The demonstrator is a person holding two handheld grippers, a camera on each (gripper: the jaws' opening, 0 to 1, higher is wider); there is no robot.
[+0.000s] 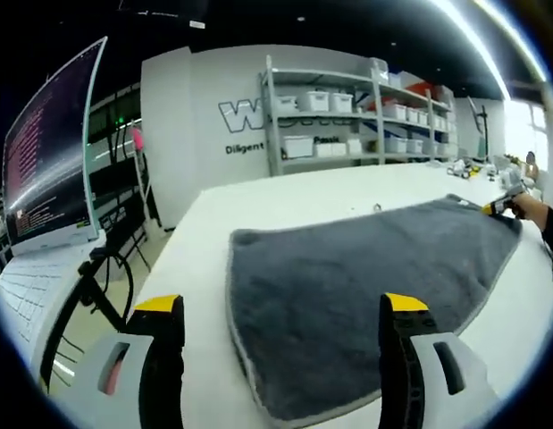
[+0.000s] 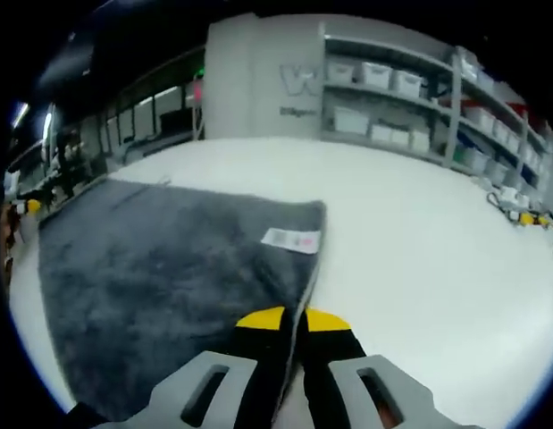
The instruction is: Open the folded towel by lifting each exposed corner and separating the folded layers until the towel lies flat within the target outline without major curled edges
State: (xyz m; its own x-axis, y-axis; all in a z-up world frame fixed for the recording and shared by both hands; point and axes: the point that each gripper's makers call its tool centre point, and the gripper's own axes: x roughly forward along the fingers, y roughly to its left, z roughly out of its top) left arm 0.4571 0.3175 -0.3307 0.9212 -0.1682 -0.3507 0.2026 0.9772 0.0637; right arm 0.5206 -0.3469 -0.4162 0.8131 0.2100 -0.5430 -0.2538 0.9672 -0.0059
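Yellow-tipped fingers of the right gripper [image 2: 292,319] are clamped on the grey towel [image 2: 169,268] edge, probably to spread it on the white bench [image 2: 419,241], while the left gripper [image 1: 283,308] fingers stand apart above its near edge.

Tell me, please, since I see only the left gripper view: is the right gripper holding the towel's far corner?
Observer: Yes. In the right gripper view the right gripper is shut on the towel at its edge.
Operator: Thank you. Is there a care label on it?
Observer: Yes, a white label lies near the corner ahead of that gripper.
Operator: Is the table beyond that edge bare?
Observer: The white table beside that edge is bare; small items sit at its far side.
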